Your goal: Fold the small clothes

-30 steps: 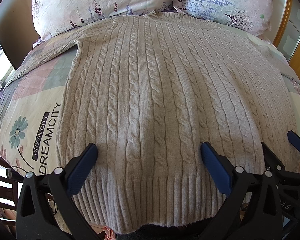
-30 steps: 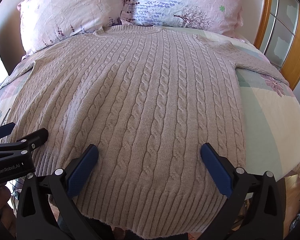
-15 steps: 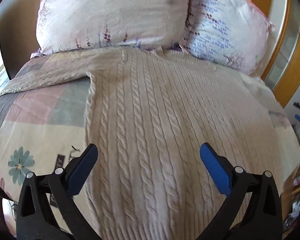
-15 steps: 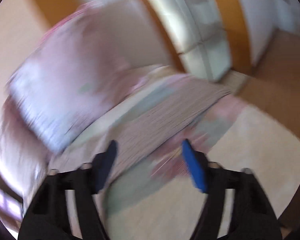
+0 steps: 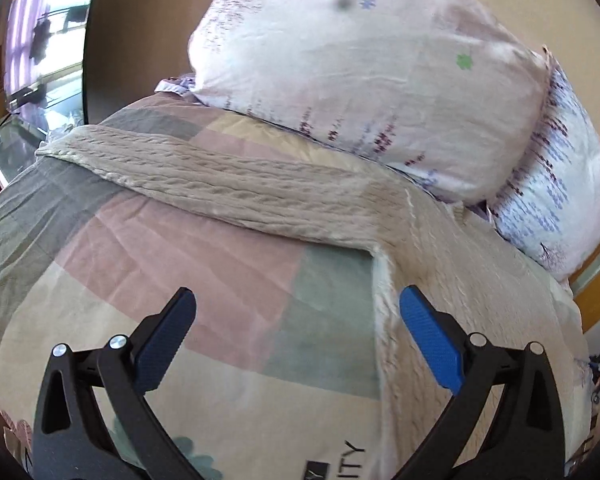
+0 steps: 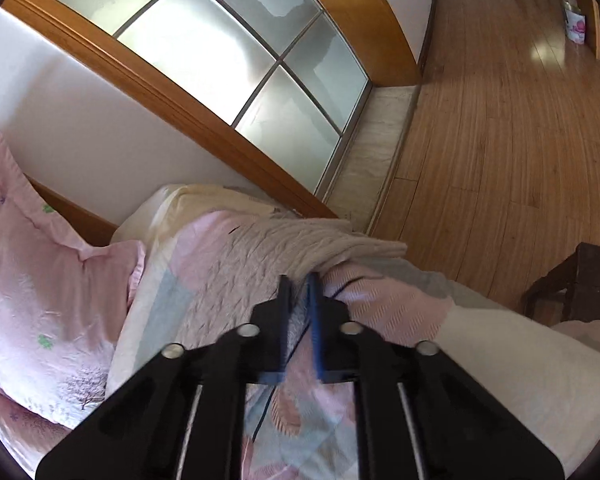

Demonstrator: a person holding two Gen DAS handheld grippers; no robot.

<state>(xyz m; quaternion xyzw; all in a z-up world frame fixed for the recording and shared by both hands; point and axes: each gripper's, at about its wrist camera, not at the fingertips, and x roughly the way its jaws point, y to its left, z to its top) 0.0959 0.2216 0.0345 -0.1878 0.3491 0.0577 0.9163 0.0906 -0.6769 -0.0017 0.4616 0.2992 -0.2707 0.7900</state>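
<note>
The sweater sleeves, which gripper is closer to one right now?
Right. The right gripper has its jaws nearly shut at the edge of a sleeve. The left gripper is open over the bedspread, short of the other sleeve.

Patchwork bed [image 5: 228, 264] w/ knit sweater [image 5: 440, 248] spread flat, 2 pillows [image 5: 364, 80] at head.

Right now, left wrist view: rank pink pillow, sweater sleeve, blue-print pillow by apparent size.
1. pink pillow, largest in frame.
2. sweater sleeve, a long narrow band.
3. blue-print pillow, smallest, but partly hidden behind the pink one and squeezed by the fisheye edge, so its real size is unsure.
</note>
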